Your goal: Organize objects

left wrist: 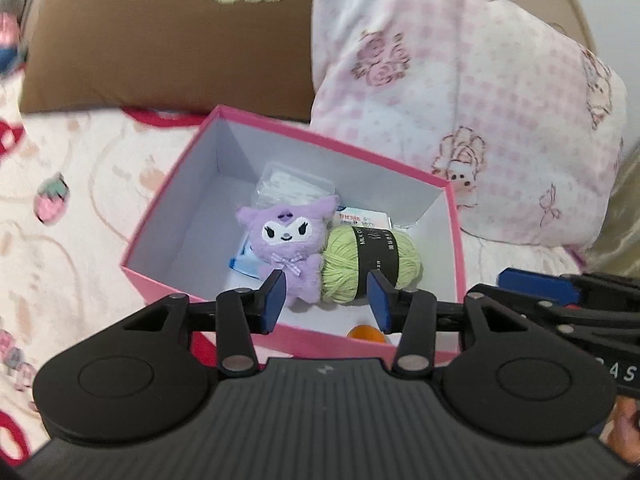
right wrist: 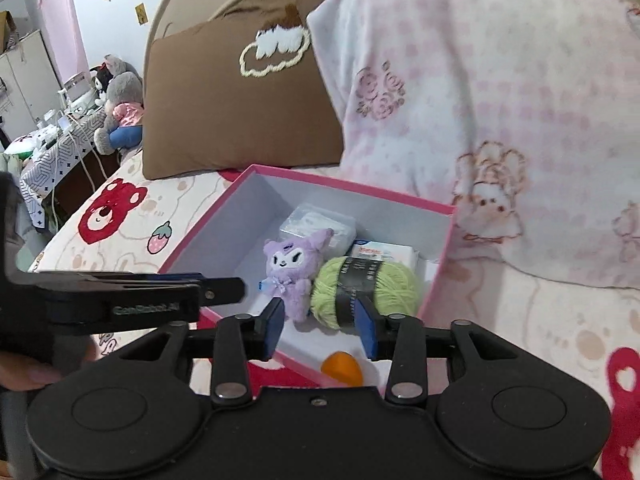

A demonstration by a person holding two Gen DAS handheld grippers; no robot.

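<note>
Hovering over the pink box [left wrist: 454, 240], left gripper [left wrist: 326, 298] and right gripper [right wrist: 320, 326] both stand apart, empty. Purple plush [left wrist: 286, 248] touches green yarn [left wrist: 370, 266] inside.

Open pink box [left wrist: 454, 240], purple plush [left wrist: 286, 242], green yarn [left wrist: 370, 266], orange ball [right wrist: 342, 368] inside

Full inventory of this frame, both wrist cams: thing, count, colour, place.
box: 1, pink outside, white inside, open, on the bed
plush toy: 1, purple, in the box
yarn ball: 1, green with a dark label, in the box beside the toy
clear case: 1, behind the toy
packets: white, count unclear, behind the yarn
orange thing: 1, box's near edge, partly hidden
pillow: 1, brown, behind the box
blanket: 1, pink and white, right of the pillow
left gripper: jaws open, empty
right gripper: jaws open, empty
</note>
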